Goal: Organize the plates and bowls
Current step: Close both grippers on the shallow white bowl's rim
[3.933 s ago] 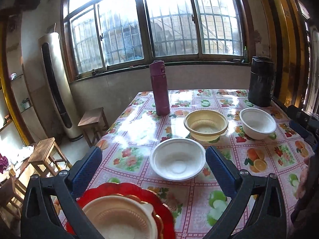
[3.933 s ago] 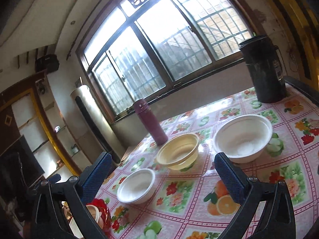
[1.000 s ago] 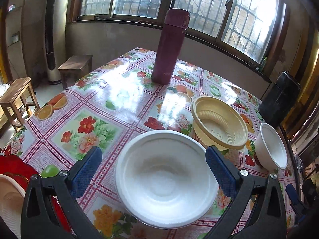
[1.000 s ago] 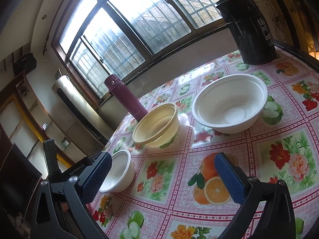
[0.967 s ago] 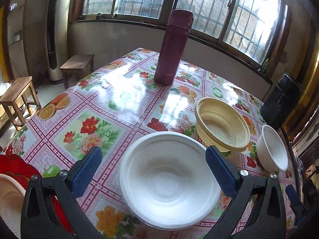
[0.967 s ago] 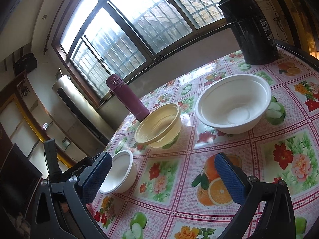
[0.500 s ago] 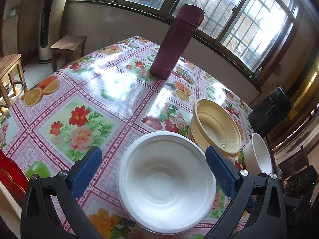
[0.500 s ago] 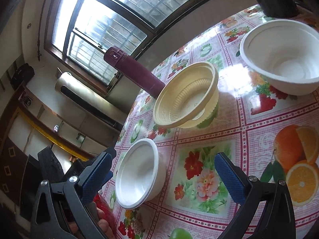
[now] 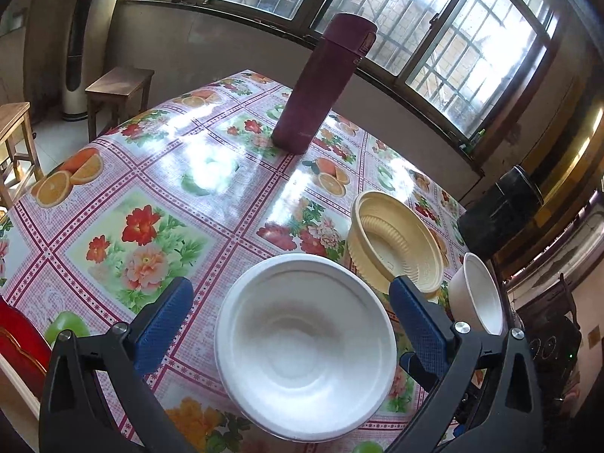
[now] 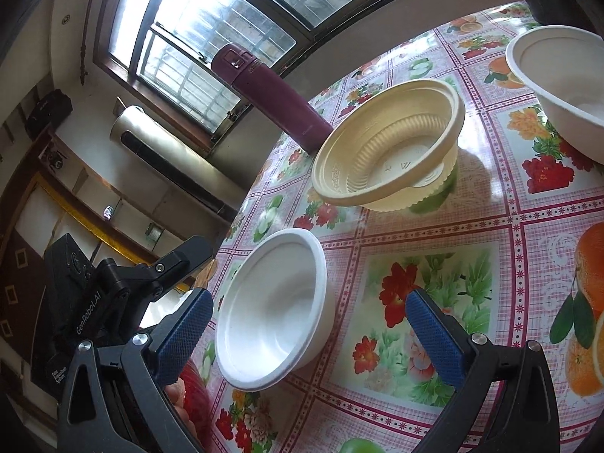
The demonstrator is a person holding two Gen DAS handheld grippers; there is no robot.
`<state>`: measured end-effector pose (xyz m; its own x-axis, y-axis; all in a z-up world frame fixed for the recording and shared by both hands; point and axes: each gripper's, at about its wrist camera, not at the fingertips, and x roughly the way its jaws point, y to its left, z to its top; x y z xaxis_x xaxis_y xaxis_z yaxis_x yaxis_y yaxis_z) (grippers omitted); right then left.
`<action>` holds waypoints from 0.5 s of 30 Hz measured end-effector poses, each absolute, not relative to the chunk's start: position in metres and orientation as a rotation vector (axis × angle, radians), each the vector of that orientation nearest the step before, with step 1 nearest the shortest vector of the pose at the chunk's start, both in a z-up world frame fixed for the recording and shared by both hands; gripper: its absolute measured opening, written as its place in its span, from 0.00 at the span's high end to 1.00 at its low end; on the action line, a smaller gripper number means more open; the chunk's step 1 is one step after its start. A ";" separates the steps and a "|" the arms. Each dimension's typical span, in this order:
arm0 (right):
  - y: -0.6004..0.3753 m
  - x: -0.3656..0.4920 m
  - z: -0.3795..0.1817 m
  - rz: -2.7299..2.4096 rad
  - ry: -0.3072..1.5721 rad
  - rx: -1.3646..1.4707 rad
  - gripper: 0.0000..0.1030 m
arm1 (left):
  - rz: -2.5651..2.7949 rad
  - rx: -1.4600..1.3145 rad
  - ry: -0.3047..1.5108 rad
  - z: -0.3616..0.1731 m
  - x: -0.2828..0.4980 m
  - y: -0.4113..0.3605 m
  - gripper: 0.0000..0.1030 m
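White shallow bowl — empty, upright — between spread left claw pads.

The left gripper hangs over the surface with its blue-padded fingers spread wide, one on each side of a white bowl and clear of its rim. Just beyond, a yellow bowl sits close to the white one, and a second white bowl lies to its right. A maroon flask stands farther back near the window. A red plate shows at the left edge. A black container stands at the far right.
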<state>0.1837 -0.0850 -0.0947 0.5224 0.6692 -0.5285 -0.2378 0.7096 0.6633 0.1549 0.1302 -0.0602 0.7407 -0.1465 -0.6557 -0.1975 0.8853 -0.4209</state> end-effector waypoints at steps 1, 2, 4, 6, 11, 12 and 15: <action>-0.082 0.185 -0.095 0.573 0.861 0.556 0.05 | 0.039 -0.488 0.743 -0.060 0.155 0.130 0.00; -0.081 0.185 -0.096 0.568 0.863 0.551 0.09 | 0.045 -0.484 0.736 -0.060 0.154 0.131 0.00; -0.079 0.187 -0.097 0.561 0.863 0.541 0.13 | 0.060 -0.474 0.723 -0.058 0.152 0.132 0.00; -0.080 0.185 -0.097 0.554 0.856 0.532 0.15 | 0.066 -0.472 0.715 -0.057 0.151 0.133 0.05; -0.081 0.182 -0.096 0.546 0.835 0.529 0.22 | 0.056 -0.469 0.717 -0.058 0.151 0.133 0.24; -0.081 0.182 -0.097 0.549 0.835 0.530 0.22 | 0.048 -0.474 0.718 -0.058 0.151 0.134 0.27; -0.080 0.181 -0.097 0.556 0.835 0.532 0.23 | 0.030 -0.491 0.718 -0.057 0.150 0.135 0.38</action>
